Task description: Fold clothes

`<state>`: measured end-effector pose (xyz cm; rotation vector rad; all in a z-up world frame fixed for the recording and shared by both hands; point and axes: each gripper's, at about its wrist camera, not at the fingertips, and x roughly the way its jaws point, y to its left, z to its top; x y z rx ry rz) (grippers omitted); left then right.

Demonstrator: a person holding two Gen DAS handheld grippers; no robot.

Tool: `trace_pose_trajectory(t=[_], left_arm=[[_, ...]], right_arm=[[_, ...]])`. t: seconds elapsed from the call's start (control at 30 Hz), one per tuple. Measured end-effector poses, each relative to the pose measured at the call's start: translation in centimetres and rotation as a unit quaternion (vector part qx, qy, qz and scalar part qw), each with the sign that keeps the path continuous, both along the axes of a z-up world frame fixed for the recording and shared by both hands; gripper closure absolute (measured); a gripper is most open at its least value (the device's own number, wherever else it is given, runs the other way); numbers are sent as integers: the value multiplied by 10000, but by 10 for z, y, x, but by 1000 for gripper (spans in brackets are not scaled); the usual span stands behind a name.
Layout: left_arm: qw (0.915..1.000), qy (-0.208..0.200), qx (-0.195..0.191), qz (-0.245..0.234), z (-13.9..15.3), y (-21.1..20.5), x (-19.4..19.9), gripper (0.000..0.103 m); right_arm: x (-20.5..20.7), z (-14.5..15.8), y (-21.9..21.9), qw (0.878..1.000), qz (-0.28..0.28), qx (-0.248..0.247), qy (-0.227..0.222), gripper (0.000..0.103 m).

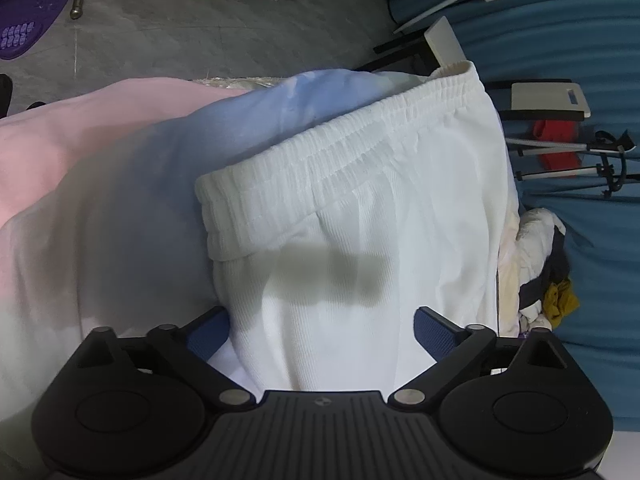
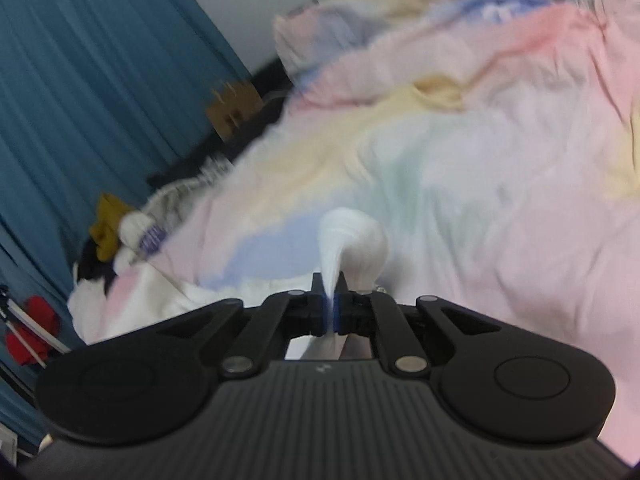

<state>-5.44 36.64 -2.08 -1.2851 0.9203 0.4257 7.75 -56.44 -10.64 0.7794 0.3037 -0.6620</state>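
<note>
Left wrist view has the left gripper (image 1: 322, 334) spread wide around white shorts (image 1: 360, 216) lying on a pastel bedsheet (image 1: 120, 184), pads not pressing, while the right gripper (image 2: 330, 298) (blurred) pinches white cloth

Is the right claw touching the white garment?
Touching. The right wrist view shows the right claw shut, its pads pinching a bunched fold of the white garment.

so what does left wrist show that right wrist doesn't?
Left wrist only: the white ribbed garment's elastic waistband, grey floor, and the left tongs open astride the fabric.
Right wrist only: the right tongs shut on a pinched white fabric fold.
Both: pastel pink-blue bedsheet, teal curtain, the clothes pile with a mustard piece.
</note>
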Motion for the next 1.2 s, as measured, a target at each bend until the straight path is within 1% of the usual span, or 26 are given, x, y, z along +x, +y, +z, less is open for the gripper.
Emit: trace_pose_trajectory(t=[0.07, 0.1, 0.13, 0.23, 0.33, 0.37, 0.4, 0.47, 0.5, 0.53, 0.57, 0.6, 0.63, 0.67, 0.7, 0.83, 0.87, 0.93, 1.03, 1.13, 1.2], left_arm=[[10000, 10, 29, 12, -1, 0, 3, 15], [10000, 17, 61, 20, -1, 0, 5, 22], [9999, 29, 99, 2, -1, -1, 6, 25], [9997, 168, 111, -129, -1, -2, 10, 25], [9986, 514, 34, -148, -4, -1, 12, 22], [9981, 604, 41, -86, -4, -1, 10, 21], [9981, 613, 61, -31, -4, -1, 9, 19], [9983, 555, 142, -73, -2, -1, 13, 20], [9982, 569, 172, -128, -3, -2, 18, 26], [9984, 530, 145, -142, -4, -2, 22, 36], [9984, 523, 163, -110, -4, -2, 23, 39], [9984, 527, 195, -71, -4, -2, 25, 58], [9986, 461, 257, -56, -4, 0, 25, 68], [9988, 369, 311, -77, -2, 1, 26, 72], [9989, 274, 362, -106, 0, 1, 26, 84], [9982, -334, 490, -116, 22, -1, 23, 89], [9972, -511, 534, -104, 31, -2, 23, 90], [9945, -921, 496, -26, 49, 1, 27, 90], [9884, -1433, 499, 68, 76, 9, 45, 91], [9811, -1793, 708, 146, 96, 16, 85, 96], [9792, -1835, 854, 116, 103, 23, 120, 96]], right_arm=[[2, 0, 0, 10000, -36, 4, 64, 97], [1, -2, -2, 9999, -57, 65, 94, 97], [1, -4, -5, 9998, -82, 127, 126, 97], [-2, -9, -11, 9994, -148, 267, 152, 97], [-8, -8, -6, 9996, -187, 194, 117, 97], [-9, -6, -3, 9997, -179, 129, 106, 97], [-9, -4, -2, 9998, -163, 67, 100, 97], [-9, 0, 2, 9999, -126, -57, 92, 97], [-9, 0, 3, 9999, -117, -90, 89, 97], [-8, 0, 3, 9999, -116, -86, 83, 97], [-8, 0, 3, 9999, -118, -67, 78, 97], [-9, -1, 2, 9999, -111, -51, 68, 97], [-10, -1, 2, 9999, -104, -38, 35, 97], [-12, 0, 1, 9999, -103, -26, -11, 97], [-15, 1, 1, 9999, -99, -30, -61, 97], [-20, 16, 4, 9995, -42, -83, -303, 97], [-18, 23, 6, 9993, -20, -100, -367, 97], [-7, 41, 10, 9986, 42, -170, -507, 97], [25, 72, 16, 9961, 192, -377, -779, 97], [76, 98, 20, 9937, 324, -602, -882, 97], [117, 105, 20, 9937, 385, -632, -845, 97]])
